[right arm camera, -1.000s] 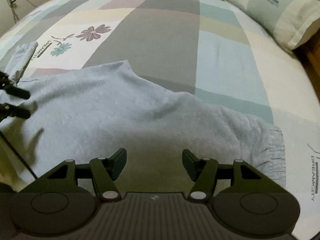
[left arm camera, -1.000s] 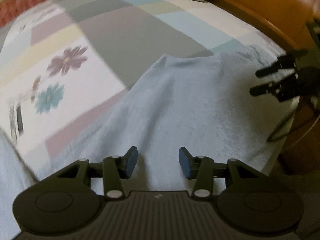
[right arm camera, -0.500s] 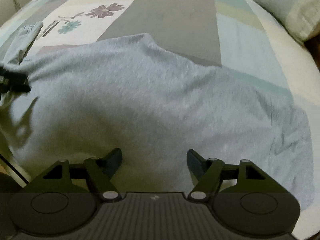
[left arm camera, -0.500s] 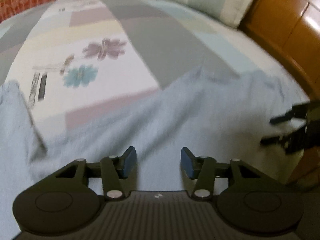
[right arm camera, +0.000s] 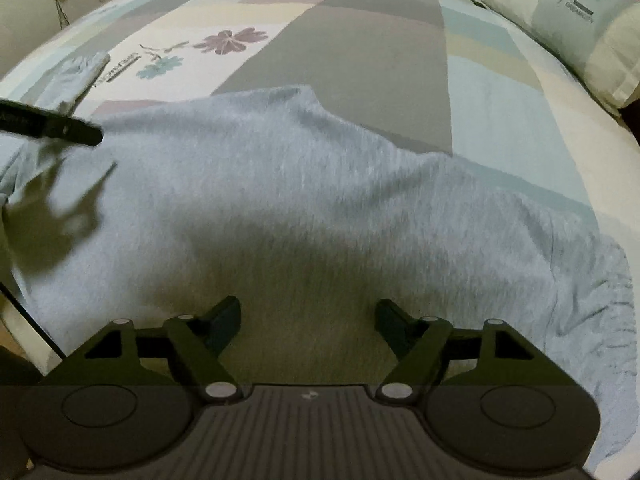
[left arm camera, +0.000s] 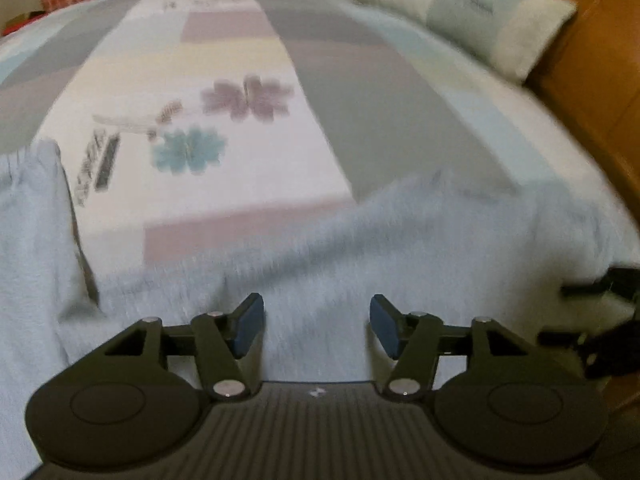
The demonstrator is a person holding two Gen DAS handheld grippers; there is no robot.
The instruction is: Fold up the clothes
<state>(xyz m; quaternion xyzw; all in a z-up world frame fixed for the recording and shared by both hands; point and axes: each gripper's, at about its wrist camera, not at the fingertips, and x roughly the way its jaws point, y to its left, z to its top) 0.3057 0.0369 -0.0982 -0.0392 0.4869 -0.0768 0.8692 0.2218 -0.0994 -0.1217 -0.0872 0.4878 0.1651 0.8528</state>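
A big bed [right arm camera: 360,64] fills both views. Its cover is soft cloth with flat blocks of color: gray, pale blue, cream, pink and white. The blocks are long bands and squares. On the white block there are two printed flowers [right arm camera: 230,40], one purple and one teal, with small dark letters beside them.

A wooden bed frame [left arm camera: 592,92] runs along the far right side in the left wrist view. It is smooth, orange-brown and shiny.

A light blue piece of clothing [right arm camera: 300,208] lies spread flat on the near part of the bed. It looks fuzzy and soft, like fleece. Its far edge has a little bump in the middle. The right end is bunched into small wrinkles. A long narrow part of it [right arm camera: 72,76] reaches toward the far left.

A puffy pillow [right arm camera: 576,20] sits at the far right. It is cream and pale blue, with a small print on it.

The right gripper [right arm camera: 308,322] hangs just over the near edge of the clothing. Its jaws are wide apart and opening, with nothing pinched.

The left gripper [left arm camera: 316,326] hangs over the near left part of the clothing. Its blue pads [left arm camera: 248,328] are apart and opening too, and they grip nothing.
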